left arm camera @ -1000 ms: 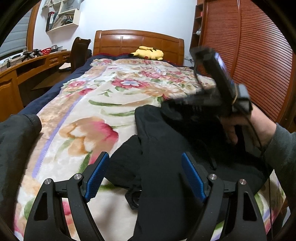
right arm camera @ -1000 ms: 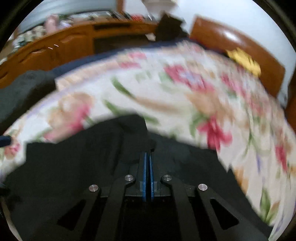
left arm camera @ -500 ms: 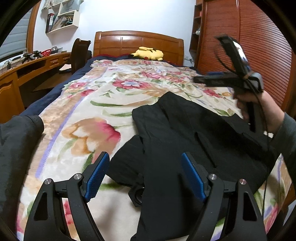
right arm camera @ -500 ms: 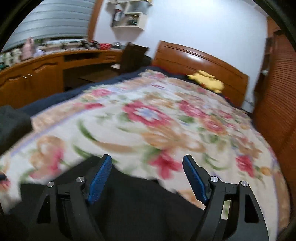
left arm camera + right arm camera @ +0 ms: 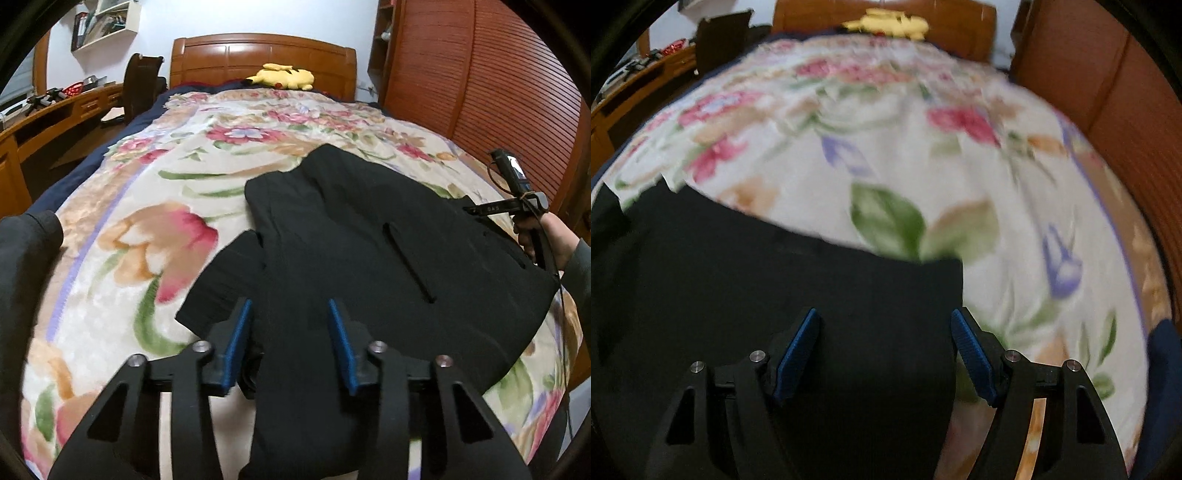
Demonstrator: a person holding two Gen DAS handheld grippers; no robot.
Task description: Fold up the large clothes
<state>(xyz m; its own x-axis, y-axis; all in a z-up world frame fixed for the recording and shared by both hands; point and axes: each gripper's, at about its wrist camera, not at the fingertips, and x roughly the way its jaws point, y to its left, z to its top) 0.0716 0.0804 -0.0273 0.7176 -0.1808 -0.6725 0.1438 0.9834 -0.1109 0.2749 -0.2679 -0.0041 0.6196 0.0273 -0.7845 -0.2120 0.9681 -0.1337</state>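
Blue pads (image 5: 236, 343) line the left gripper (image 5: 290, 341), whose jaws are closing with a ridge of the black garment (image 5: 369, 251) between them, pads not yet pressing it. The right gripper (image 5: 886, 354) stands wide, jaws closing slightly, over the garment's corner at the lower middle of its view. The garment lies spread on a floral blanket (image 5: 155, 206), centre to right. A yellow plush toy (image 5: 282, 75) sits by the wooden headboard (image 5: 225, 55) at the top.
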